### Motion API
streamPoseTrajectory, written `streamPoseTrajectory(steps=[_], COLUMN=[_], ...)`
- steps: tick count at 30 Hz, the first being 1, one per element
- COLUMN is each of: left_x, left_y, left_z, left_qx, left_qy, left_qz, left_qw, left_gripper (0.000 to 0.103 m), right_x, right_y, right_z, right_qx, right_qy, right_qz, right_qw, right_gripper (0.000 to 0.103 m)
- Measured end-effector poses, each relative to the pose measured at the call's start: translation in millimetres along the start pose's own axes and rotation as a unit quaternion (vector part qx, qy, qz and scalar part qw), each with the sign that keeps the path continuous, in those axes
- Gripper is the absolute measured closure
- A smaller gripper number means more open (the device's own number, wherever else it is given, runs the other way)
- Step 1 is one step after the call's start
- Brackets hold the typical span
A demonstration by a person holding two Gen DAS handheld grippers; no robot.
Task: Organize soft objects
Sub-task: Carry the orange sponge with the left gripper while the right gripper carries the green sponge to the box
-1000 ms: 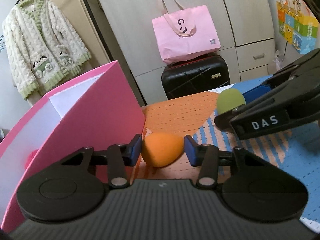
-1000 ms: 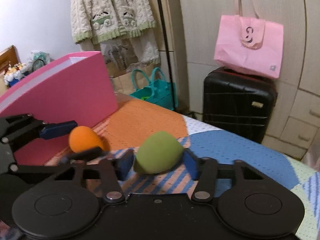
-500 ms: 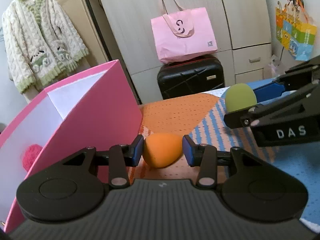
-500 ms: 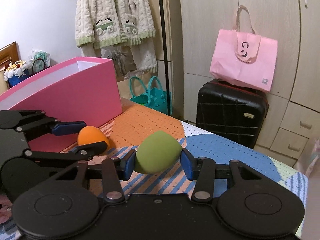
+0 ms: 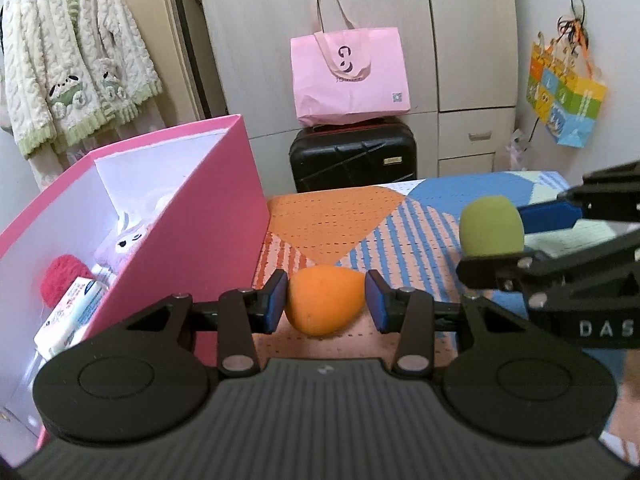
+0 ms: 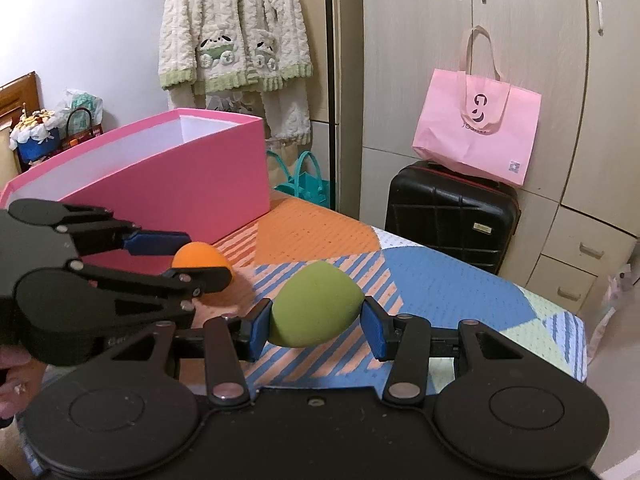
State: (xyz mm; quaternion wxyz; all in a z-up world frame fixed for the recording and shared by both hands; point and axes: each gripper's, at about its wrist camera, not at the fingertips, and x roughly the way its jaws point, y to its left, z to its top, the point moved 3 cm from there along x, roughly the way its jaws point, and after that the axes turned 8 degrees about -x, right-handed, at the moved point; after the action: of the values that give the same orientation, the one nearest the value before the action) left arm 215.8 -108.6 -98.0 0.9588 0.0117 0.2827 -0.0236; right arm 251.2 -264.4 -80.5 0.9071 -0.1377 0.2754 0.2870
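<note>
Orange sponge [image 5: 325,300] btwn left tool [image 5: 326,303] pads.

The pink box [image 5: 208,216] wall hides part of its contents.

Your right gripper [image 6: 316,330] clamps the green sponge [image 6: 316,310] above the patterned cover [image 6: 440,284]; left gripper [image 6: 202,258] pinches the orange sponge [image 6: 196,255] beside the pink box [image 6: 180,184].

A pink paper tote bag [image 5: 349,76] sits on a black hard-shell suitcase [image 5: 353,155] against the beige wardrobe [image 6: 520,60]. A cream knitted cardigan [image 6: 234,24] hangs nearby.
</note>
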Motion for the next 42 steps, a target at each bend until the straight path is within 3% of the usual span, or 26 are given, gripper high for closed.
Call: streamPoseTrajectory(steps=[10, 25, 36, 42], left_x=[-37.2, -98.9, -130.2, -154.4], left_y=[6.9, 22.1, 49.8, 74.7], left_z=[-8.6, -23.1, -41.6, -48.3], left_qx=[0.003, 0.034, 0.037, 0.047], left_qy=[0.010, -0.001, 0.027, 0.050], left_qz=[-0.071, -0.123, -0.161, -0.200], left_qw=[0.9974, 0.9918, 0.9859, 0.9775], left_gripper=[0.062, 0.062, 0.062, 0.062], right_x=[-35.7, -82.0, -97.5, -107.3], right_y=[24.9, 64.0, 101.0, 119.9], right_z=[-11.1, -36.9, -43.8, -39.3], right_qx=[-0.006, 0.005, 0.035, 0.040], right_qy=[0.003, 0.002, 0.014, 0.017], right_qz=[-0.014, -0.016, 0.002, 0.024], right_qw=[1.000, 1.000, 0.999, 0.999], right_gripper=[0.050, 0.050, 0.050, 0.050])
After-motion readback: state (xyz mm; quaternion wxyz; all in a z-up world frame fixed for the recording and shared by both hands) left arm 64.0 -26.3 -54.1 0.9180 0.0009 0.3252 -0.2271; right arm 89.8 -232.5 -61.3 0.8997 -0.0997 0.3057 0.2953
